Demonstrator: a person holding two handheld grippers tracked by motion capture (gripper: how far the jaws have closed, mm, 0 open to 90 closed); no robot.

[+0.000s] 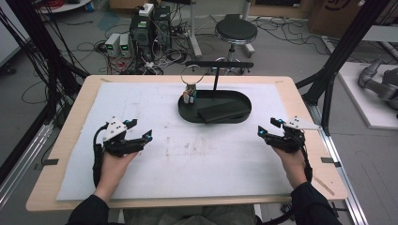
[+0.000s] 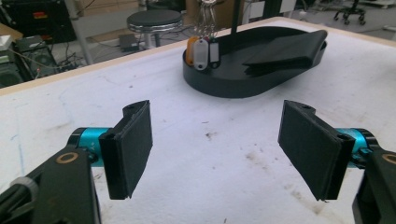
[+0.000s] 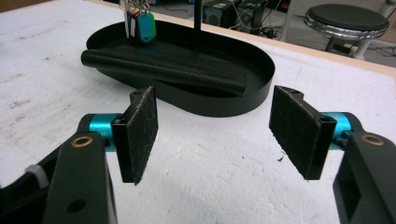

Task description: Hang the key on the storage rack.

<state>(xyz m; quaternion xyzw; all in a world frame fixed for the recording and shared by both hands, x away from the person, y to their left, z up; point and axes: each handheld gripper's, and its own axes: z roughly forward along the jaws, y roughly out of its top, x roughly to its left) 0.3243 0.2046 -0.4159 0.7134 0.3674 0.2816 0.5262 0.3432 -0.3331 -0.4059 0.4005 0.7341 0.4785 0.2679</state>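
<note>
A black oval tray (image 1: 181,110) sits at the far middle of the white mat, with a thin black T-shaped stand (image 1: 216,77) rising from it. A bunch of key tags (image 1: 190,96) hangs on a ring at the tray's left end, and a flat black folded pouch (image 1: 223,112) lies inside. My left gripper (image 1: 141,130) is open over the mat at the near left. My right gripper (image 1: 267,126) is open at the near right. Ahead of the left gripper (image 2: 219,149) are the tray (image 2: 219,86), tags (image 2: 201,53) and pouch (image 2: 285,51). Beyond the right gripper (image 3: 215,140) are the tray (image 3: 224,107), pouch (image 3: 163,70) and tags (image 3: 140,25).
The white mat (image 1: 164,154) covers most of the wooden table (image 1: 70,140). Behind the table stand a round black stool (image 1: 235,32) and electronics boxes with tangled cables (image 1: 141,35). Black frame posts (image 1: 338,56) rise at the right.
</note>
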